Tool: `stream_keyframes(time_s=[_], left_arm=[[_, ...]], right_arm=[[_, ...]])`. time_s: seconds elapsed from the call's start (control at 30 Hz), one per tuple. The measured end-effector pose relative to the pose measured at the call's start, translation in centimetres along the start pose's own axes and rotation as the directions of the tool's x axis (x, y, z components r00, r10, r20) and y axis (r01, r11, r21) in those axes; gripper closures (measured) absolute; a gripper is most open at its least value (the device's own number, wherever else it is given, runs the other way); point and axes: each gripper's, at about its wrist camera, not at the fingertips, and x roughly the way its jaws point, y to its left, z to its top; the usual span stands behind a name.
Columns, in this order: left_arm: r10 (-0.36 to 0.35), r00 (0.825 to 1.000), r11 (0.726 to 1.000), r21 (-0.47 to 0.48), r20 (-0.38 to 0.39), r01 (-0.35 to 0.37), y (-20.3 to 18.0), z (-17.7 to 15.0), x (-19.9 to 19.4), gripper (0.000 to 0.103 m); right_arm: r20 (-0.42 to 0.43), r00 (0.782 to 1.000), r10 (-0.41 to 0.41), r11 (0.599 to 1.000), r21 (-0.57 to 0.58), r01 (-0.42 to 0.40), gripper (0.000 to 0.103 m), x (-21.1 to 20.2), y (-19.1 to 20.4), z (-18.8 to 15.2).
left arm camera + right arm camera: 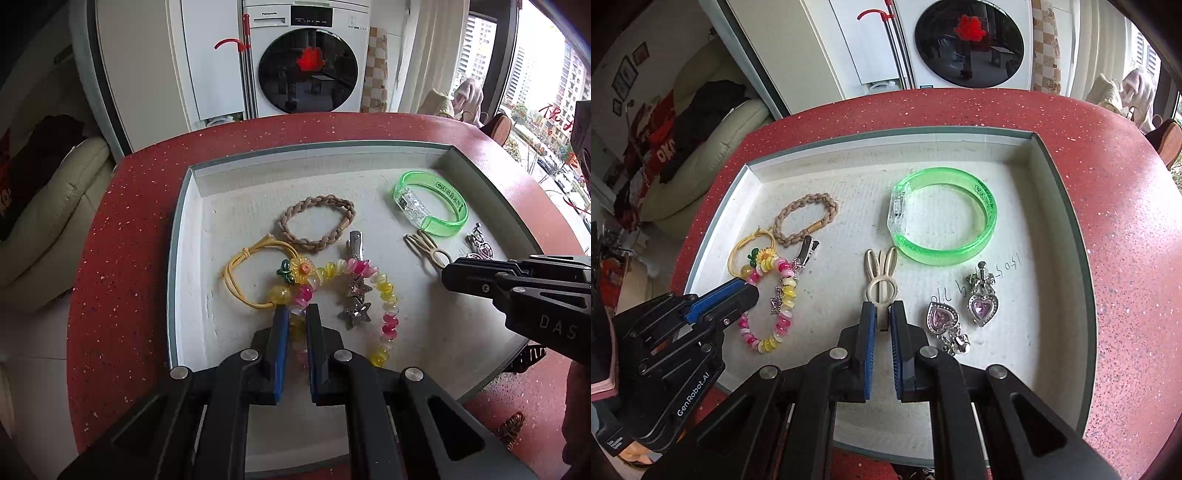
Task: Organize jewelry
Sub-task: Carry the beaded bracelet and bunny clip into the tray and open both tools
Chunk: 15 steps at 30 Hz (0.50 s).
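Behind the red speckled worktop (110, 229) stands a white washing machine (306, 59), and on the worktop lies a shallow tray (1067, 236) with a pale lining, where all the jewelry is spread.

Near the left edge of the tray, the left gripper (297, 314) has its jaws pinching the pink and yellow bead bracelet (388, 295); some beads are visible between the two blue pads. This bracelet lies tangled with a yellow elastic hair tie (240, 273) that carries a small flower, and a star hair clip (356, 295) lies across its loop. A braided beige hair tie (317, 225) is just behind them.

Close to the middle of the near edge, the right gripper (882, 314) has its jaws closed on the base of a cream rabbit-ear clip (881, 273). A green bangle (942, 218) is toward the far right corner, and two heart-shaped pendants (960, 314) lie near the right edge.

I judge that the step in hand is the picking up of two pieces at once, so the sorting seems to be at an early stage. The next move probably needs a slow lift of the bracelet, because the star clip and the flower tie may come up together with it. Where the pieces must go, the views do not show
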Motion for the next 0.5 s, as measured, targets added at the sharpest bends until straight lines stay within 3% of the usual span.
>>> stream_keyframes(time_s=[0.13, 0.2, 0.27, 0.3, 0.5], left_arm=[[0.004, 1.0, 1.0, 0.002, -0.006, -0.004, -0.1, 0.1, 0.0, 0.076], [0.004, 1.0, 1.0, -0.005, -0.008, -0.004, -0.2, 0.2, 0.1, 0.076], [0.004, 1.0, 1.0, -0.006, -0.004, -0.004, -0.2, 0.1, 0.0, 0.076], [0.006, 1.0, 1.0, -0.008, 0.002, -0.006, -0.3, 0.1, -0.1, 0.076], [0.013, 0.999, 1.0, -0.014, 0.037, -0.012, -0.6, 0.1, -1.1, 0.076]], right_arm=[[-0.001, 1.0, 0.001, 1.0, -0.002, -0.001, 0.092, 0.0, 0.1, 0.2], [-0.003, 1.0, 0.011, 1.0, 0.004, -0.011, 0.085, 0.1, 0.0, 0.4], [0.003, 1.0, 0.009, 1.0, 0.008, -0.009, 0.062, -0.2, 0.0, 0.4], [0.01, 1.0, 0.007, 1.0, 0.007, -0.007, 0.06, -0.3, 0.0, 0.3], [0.041, 0.999, 0.021, 1.0, 0.021, -0.022, 0.058, -2.0, -0.2, 0.0]])
